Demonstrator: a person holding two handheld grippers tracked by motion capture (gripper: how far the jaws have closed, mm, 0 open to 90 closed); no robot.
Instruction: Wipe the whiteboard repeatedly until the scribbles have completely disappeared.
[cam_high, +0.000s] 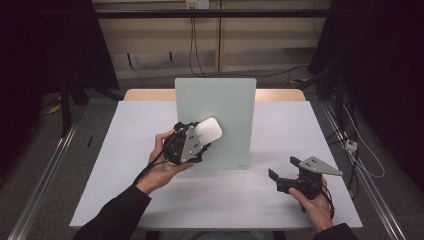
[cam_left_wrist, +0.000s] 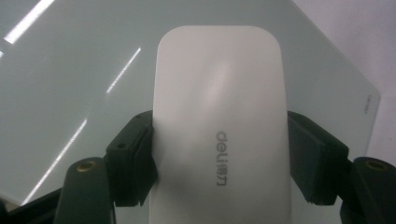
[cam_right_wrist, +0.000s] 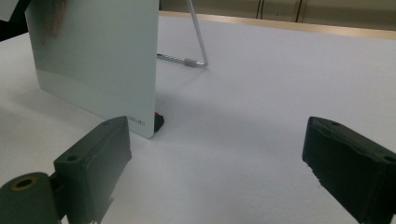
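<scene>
Near the desk's (cam_high: 150, 200) front right corner, the right gripper (cam_high: 281, 174) rests low with its jaws spread wide and nothing between them. Farther in, left of the middle, the left gripper (cam_high: 200, 137) clamps a white eraser (cam_left_wrist: 219, 126) by its two long sides, most of it jutting past the jaws. The eraser lies against the tilted glass board (cam_high: 220, 100) standing toward the back edge.

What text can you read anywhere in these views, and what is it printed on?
"deli", followed by small characters too blurred to read: grey print on the white eraser clamped in the left gripper.
Small grey print at the lower corner of the glass board: too small to read in the high view, blurred in the gripper views.
No other text is legible.
</scene>
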